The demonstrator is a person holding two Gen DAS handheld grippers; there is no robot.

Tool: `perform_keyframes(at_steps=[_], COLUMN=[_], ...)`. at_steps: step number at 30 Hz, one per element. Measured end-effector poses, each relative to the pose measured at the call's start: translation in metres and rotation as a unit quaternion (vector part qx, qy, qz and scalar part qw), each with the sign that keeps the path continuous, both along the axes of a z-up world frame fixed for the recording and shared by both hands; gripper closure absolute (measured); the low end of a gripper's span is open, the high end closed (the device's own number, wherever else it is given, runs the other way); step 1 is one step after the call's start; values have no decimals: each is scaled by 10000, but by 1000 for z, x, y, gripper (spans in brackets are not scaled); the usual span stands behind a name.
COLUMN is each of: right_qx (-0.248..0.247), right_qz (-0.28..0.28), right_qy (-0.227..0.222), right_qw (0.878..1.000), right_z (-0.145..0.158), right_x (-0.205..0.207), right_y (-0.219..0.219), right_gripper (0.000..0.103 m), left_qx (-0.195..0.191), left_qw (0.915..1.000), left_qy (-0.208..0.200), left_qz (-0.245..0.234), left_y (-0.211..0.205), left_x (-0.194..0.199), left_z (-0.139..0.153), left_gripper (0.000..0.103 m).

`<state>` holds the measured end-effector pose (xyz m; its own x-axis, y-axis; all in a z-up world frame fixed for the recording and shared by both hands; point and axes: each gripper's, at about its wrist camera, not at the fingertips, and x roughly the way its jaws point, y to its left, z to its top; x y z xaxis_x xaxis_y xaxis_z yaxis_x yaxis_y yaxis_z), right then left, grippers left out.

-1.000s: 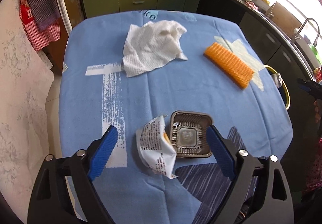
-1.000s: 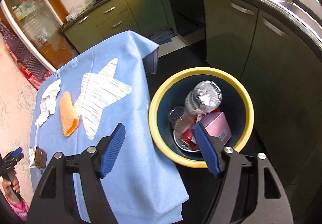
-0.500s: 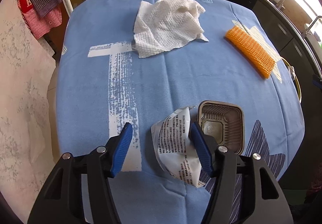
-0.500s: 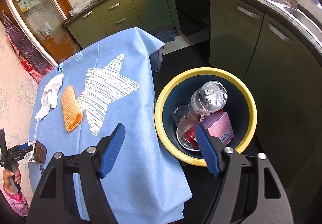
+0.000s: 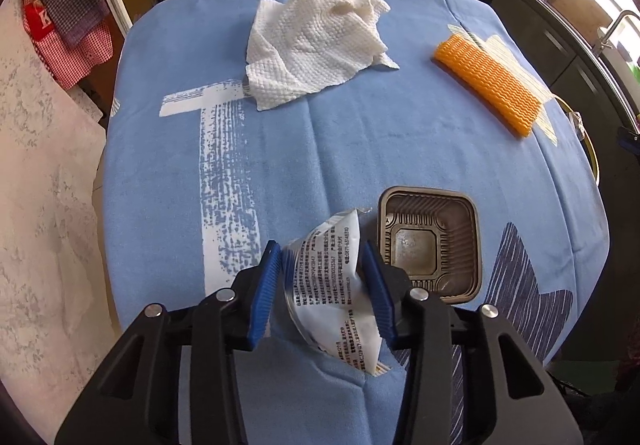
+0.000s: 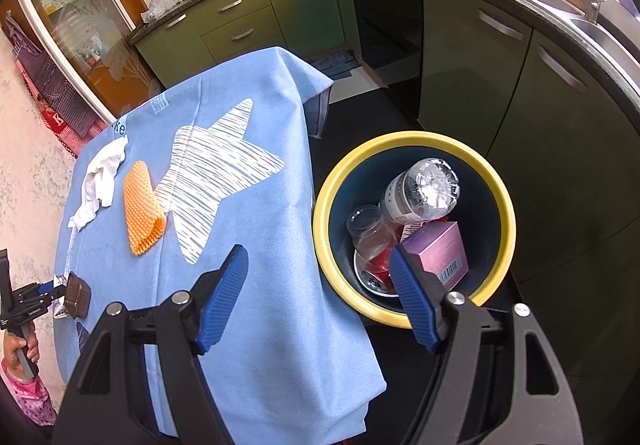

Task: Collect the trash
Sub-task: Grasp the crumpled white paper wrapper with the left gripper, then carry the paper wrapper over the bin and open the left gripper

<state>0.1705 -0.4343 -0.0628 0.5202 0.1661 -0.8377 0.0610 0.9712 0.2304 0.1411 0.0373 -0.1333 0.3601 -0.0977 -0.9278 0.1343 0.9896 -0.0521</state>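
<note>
Wrapper (image 5: 332, 285): glossy printed plastic film. Tray (image 5: 430, 243): ribbed brown plastic (matt). Napkin (image 5: 316, 45): embossed paper. Tablecloth (image 5: 360, 141): matt cloth.

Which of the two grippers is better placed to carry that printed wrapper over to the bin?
Left. The left gripper has its blue fingers against both sides of the printed wrapper. The right gripper hangs open and empty near the yellow-rimmed bin.
</note>
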Motion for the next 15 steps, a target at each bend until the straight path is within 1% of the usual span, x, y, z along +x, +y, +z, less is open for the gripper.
perform_keyframes(at_steps=[2,9,12,15], right_qx=[-5,27,15,0], right_qz=[-7,-22,-34,-99], right_qy=[-8,-44,-44,-50], right_qw=[10000,10000,10000,9999], right_z=[0,1,1,2], right_x=[0,-2,-1,-2], right_y=[0,-2,-3,-8], right_gripper=[34,34,34,34], left_qx=[1,129,150,165], left_qw=[10000,9994,9981,9952], left_qy=[-16,-318,-537,-736], left_qz=[-9,-55,-270,-627], left_y=[1,5,-8,-30], left_x=[-1,-11,-18,-22], left_z=[2,30,52,70], left_gripper=[66,66,66,66])
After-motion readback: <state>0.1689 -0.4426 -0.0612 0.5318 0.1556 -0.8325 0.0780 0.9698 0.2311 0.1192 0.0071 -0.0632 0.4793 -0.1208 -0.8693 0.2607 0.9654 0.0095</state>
